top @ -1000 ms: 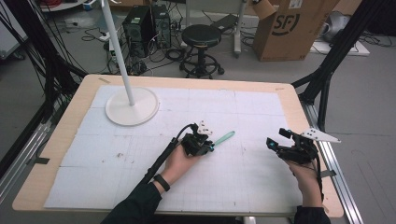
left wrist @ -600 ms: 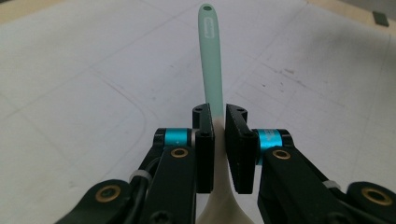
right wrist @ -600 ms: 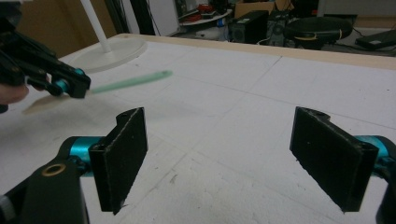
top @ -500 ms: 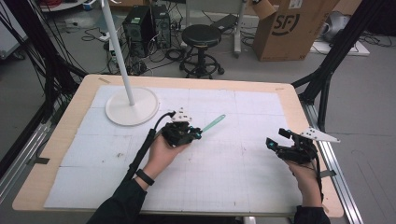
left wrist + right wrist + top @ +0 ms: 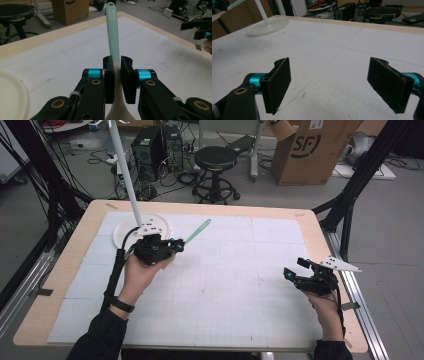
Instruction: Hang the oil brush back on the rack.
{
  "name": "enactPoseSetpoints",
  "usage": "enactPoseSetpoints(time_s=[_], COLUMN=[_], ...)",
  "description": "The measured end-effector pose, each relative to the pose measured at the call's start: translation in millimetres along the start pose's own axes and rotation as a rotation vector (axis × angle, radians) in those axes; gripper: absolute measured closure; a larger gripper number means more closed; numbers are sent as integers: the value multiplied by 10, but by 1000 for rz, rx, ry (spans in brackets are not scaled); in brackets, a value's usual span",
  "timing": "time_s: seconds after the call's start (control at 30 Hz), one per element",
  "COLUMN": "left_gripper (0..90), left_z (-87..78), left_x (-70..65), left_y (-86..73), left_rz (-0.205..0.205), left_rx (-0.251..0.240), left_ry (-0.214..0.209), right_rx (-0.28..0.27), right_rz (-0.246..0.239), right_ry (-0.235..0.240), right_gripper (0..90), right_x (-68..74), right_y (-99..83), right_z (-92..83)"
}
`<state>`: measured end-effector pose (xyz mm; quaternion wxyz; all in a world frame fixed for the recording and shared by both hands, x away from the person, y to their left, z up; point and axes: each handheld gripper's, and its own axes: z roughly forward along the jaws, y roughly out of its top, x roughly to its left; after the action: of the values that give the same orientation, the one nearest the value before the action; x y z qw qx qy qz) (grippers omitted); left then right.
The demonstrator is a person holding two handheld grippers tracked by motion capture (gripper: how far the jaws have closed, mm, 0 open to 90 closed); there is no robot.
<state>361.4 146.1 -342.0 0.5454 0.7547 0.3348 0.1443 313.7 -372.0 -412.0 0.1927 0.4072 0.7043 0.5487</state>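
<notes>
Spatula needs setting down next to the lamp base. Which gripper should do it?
Left. The left gripper already clamps the spatula and sits beside the lamp base. The right gripper is open, far across the table.

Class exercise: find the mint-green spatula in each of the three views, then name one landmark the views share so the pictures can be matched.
High view: spatula upper left of centre, held by the left gripper, handle pointing up-right.
Left gripper view: spatula centre, rising from between the shut jaws.
Right gripper view: a green tip at the top left corner, probably its handle.
Shared landmark: the white lamp base.
</notes>
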Motion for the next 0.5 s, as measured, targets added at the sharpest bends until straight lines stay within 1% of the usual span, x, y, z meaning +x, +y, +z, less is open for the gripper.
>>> enactPoseSetpoints(time_s=[0.07, 0.13, 0.27, 0.5], left_gripper=[823, 822, 823, 823], left_z=[-115, -232, -447, -805], left_x=[61, 116, 223, 414], left_y=[46, 99, 202, 361], left_rz=[-10, -9, -22, -38], left_rx=[-18, -27, -58, -91], left_ry=[9, 26, 54, 97], right_rx=[5, 5, 8, 8], right_rz=[4, 2, 5, 5], right_ry=[1, 1, 2, 2], right_gripper=[183, 183, 183, 183], right_x=[2, -1, -5, -15], right_y=[-2, -2, -4, -6], right_z=[3, 11, 22, 35])
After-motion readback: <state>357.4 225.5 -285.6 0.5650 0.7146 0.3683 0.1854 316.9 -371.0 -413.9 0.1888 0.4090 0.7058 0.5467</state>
